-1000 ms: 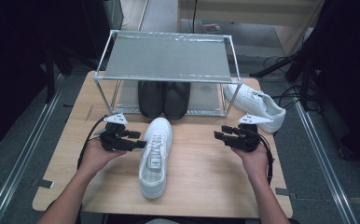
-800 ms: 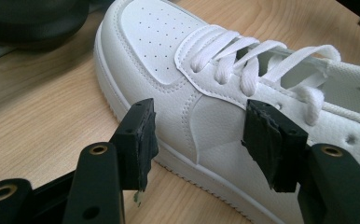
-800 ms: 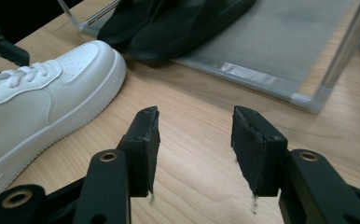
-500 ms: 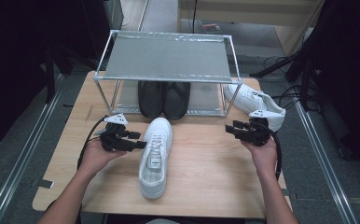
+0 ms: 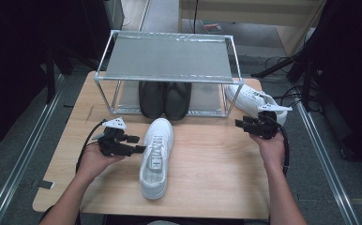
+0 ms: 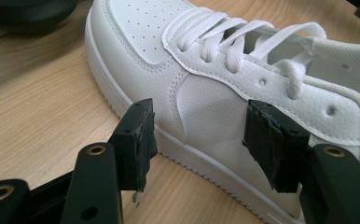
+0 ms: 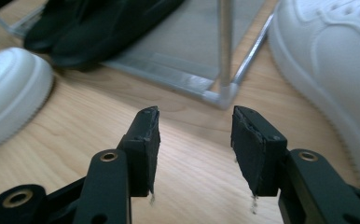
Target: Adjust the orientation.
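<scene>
A white sneaker (image 5: 156, 157) lies mid-table with its toe toward the rack; its side and laces (image 6: 225, 35) loom close in the left gripper view. My left gripper (image 5: 134, 144) is open right beside the shoe's left flank, and its jaws hold nothing (image 6: 197, 137). A second white sneaker (image 5: 252, 99) sits at the rack's right corner, large at the right of the right gripper view (image 7: 327, 60). My right gripper (image 5: 240, 124) hovers open in front of that shoe, aimed at the rack's corner post (image 7: 225, 46), jaws empty (image 7: 194, 137).
A metal-framed rack (image 5: 169, 56) with a grey top shelf stands at the table's back. A pair of black shoes (image 5: 165, 98) rests under it. The wooden table (image 5: 216, 173) ends near the person's body; cables trail off past the right edge.
My right gripper has moved back and to the right, closer to the second white sneaker. The left gripper and the middle sneaker have stayed put.
</scene>
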Demonstrator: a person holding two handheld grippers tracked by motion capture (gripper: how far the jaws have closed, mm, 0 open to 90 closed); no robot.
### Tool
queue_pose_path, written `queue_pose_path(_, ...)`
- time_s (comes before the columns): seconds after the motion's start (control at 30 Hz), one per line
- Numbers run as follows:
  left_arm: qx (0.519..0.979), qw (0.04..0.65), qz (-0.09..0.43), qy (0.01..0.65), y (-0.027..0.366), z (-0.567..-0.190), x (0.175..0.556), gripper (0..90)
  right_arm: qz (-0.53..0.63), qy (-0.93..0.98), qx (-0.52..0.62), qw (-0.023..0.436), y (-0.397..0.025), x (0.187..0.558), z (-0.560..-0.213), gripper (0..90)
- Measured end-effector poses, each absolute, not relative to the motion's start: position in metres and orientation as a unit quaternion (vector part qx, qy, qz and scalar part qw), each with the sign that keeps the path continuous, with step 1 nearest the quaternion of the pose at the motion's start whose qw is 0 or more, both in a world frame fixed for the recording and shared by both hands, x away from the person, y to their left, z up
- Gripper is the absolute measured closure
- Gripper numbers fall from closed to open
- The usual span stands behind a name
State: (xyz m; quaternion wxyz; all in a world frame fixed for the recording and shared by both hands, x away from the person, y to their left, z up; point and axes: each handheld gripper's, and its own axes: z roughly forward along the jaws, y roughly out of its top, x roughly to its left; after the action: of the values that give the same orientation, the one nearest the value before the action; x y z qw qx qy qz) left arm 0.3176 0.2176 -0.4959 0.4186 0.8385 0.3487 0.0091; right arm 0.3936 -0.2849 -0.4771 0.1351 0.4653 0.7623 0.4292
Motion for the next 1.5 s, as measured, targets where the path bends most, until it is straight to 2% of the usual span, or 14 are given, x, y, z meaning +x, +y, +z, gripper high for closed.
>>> queue_pose_path(0.27,0.834,0.419,0.011,0.358,0.225,-0.498,0.311,42.5,0.428,0.753,0.477,0.149,-0.297,0.407,-0.472,53.7)
queue_pose_path(0.43,0.833,0.419,0.015,0.362,0.228,-0.498,0.306,42.6,0.425,0.748,0.491,0.139,-0.308,0.417,-0.467,53.2)
queue_pose_path(0.73,0.827,0.419,0.018,0.376,0.234,-0.501,0.3,42.5,0.419,0.733,0.505,0.181,-0.332,0.425,-0.447,54.4)
queue_pose_path(0.83,0.827,0.418,0.02,0.376,0.237,-0.501,0.297,42.5,0.419,0.724,0.511,0.198,-0.344,0.428,-0.441,51.4)
queue_pose_path(1.0,0.825,0.418,0.021,0.38,0.24,-0.502,0.295,42.5,0.422,0.71,0.53,0.194,-0.361,0.436,-0.444,52.6)
queue_pose_path(1.3,0.824,0.417,0.022,0.383,0.239,-0.503,0.292,42.5,0.405,0.724,0.533,0.165,-0.342,0.458,-0.458,54.2)
queue_pose_path(1.5,0.823,0.417,0.024,0.386,0.242,-0.504,0.289,42.6,0.386,0.728,0.541,0.168,-0.334,0.467,-0.469,57.0)
